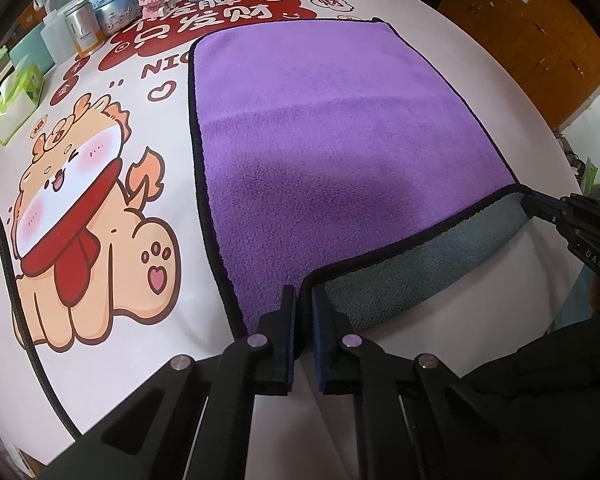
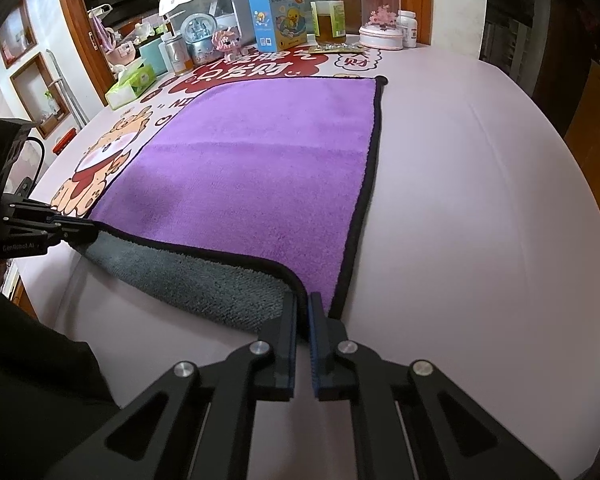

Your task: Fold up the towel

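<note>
Purple fleece towel with black piping and grey underside (image 1: 340,128), spread flat on the pale pink table (image 2: 480,208), its near edge raised off the surface. Left claw (image 1: 302,300) is closed on the near-left corner of the towel; right claw (image 2: 304,304) is closed on the near-right corner. Between the two claws the lifted hem sags and shows the grey face. The rest of the towel runs straight ahead of both claws, away from the person, and its far edge lies flat well beyond. A faint crease crosses it about midway. The fold therefore appears to turn on carrying both corners forward, over the purple face, toward the far edge; neither claw is nearer to it.

Beyond the far edge stand a blue printed carton (image 2: 276,16), a glass bottle of amber liquid (image 2: 328,8) and a pink-based glass dome (image 2: 380,12), clear of the towel. To the left of the left claw lies the printed cartoon dog (image 1: 88,216), flat and no obstacle.
</note>
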The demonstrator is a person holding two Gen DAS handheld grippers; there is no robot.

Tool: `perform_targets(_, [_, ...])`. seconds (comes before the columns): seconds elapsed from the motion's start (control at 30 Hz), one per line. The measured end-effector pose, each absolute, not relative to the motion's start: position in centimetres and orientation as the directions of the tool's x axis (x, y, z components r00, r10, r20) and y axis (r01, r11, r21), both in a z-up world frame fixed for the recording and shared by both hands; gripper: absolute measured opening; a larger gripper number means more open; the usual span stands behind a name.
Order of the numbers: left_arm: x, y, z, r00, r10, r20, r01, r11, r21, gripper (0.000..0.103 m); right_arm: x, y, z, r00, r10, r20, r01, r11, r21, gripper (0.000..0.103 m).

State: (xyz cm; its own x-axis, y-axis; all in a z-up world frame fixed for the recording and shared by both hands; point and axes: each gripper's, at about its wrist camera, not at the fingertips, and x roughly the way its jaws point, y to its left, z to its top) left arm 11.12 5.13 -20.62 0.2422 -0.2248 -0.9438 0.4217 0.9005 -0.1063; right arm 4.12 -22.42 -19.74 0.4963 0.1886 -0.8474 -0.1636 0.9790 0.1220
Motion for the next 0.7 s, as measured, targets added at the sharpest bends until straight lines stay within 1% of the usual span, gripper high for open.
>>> perform_targets(0.4, [11.5,5.1,-19.2,0.245,-0.212,-0.946,0.444,0.892,-0.085,0.004,4.2,-22.7,-19.1,0.51,0.192,-0.839,-0.162,0.979,0.126,0.005])
perform_targets(0.7, [12.6,4.6,-15.9,0.302,-0.208,-0.93,0.468,0.883,-0.045,0.004,5.2,-22.8,-16.5,0.557,0.183,-0.81,-0.171,0.98,0.104,0.005])
